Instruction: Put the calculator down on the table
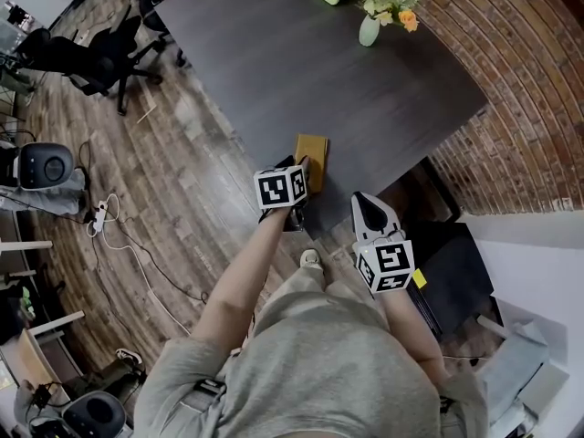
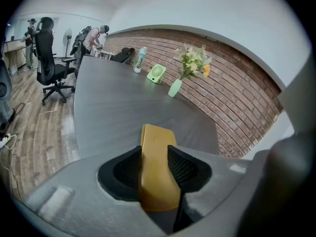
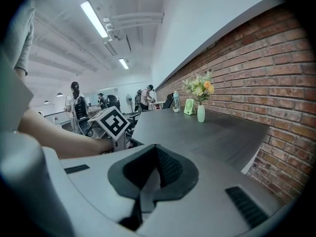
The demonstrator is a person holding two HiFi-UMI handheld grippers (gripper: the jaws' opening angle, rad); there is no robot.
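Yellow, hard-cased and probably light, the calculator (image 1: 315, 158) lies near the table (image 1: 301, 62) edge between our left gripper's (image 2: 155, 166) spread jaws. We judge its long sides best to grasp. Our right gripper (image 3: 152, 171) is pressed together, empty.

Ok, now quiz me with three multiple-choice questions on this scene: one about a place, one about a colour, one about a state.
1. Where along the table is the calculator?
A) far end
B) near edge, between the left gripper's tongs
C) middle

2. What colour is the calculator?
A) black
B) yellow
C) green

3. How are the right gripper's tongs?
A) shut, empty
B) wide open
C) gripping the calculator

Answers:
1 B: the head view shows it at the near edge.
2 B: its casing is yellow in both views.
3 A: the right gripper view shows the pads meeting with nothing between.
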